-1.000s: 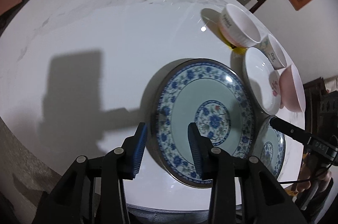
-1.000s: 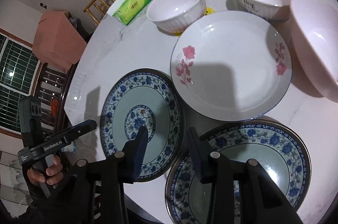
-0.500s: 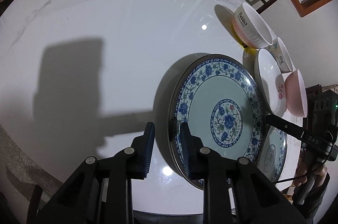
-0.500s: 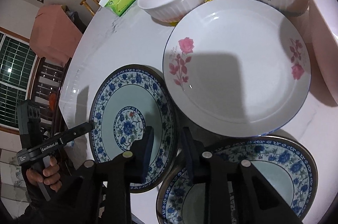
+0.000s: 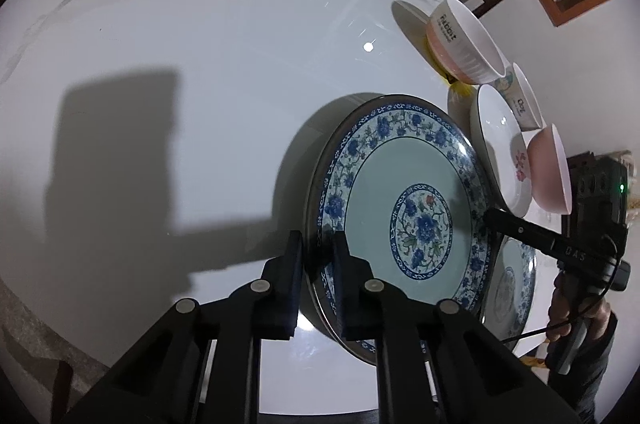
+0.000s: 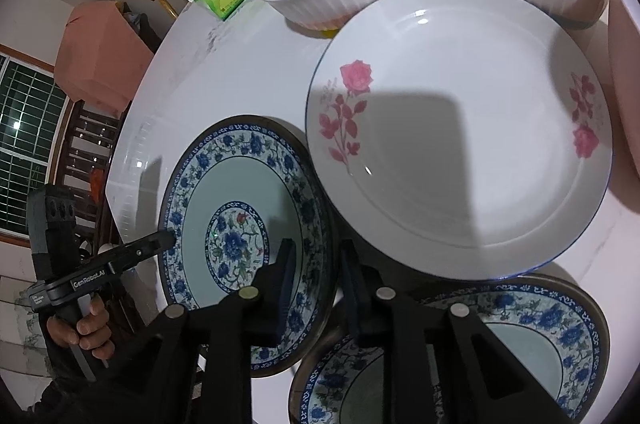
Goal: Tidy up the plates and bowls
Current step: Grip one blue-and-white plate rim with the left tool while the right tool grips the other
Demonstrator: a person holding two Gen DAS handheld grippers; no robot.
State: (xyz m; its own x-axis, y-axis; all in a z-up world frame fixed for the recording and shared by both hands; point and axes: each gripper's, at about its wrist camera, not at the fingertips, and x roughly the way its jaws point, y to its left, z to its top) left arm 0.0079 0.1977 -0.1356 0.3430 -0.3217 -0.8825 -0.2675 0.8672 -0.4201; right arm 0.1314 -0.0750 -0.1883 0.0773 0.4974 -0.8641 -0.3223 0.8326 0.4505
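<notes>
1. Blue-and-white floral plate lies on the white table; both grippers grip its rim.
2. The left gripper has just been closing and now pinches the plate's left rim.
3. The right gripper has likewise been closing on the opposite rim, which sits between its pads.
4. A second blue plate, just beside the first, is half hidden behind the right gripper's body.
5. The rose plate overlaps that second plate's far edge.
6. A pink bowl past the rose plate is cut off at the frame edge.
</notes>
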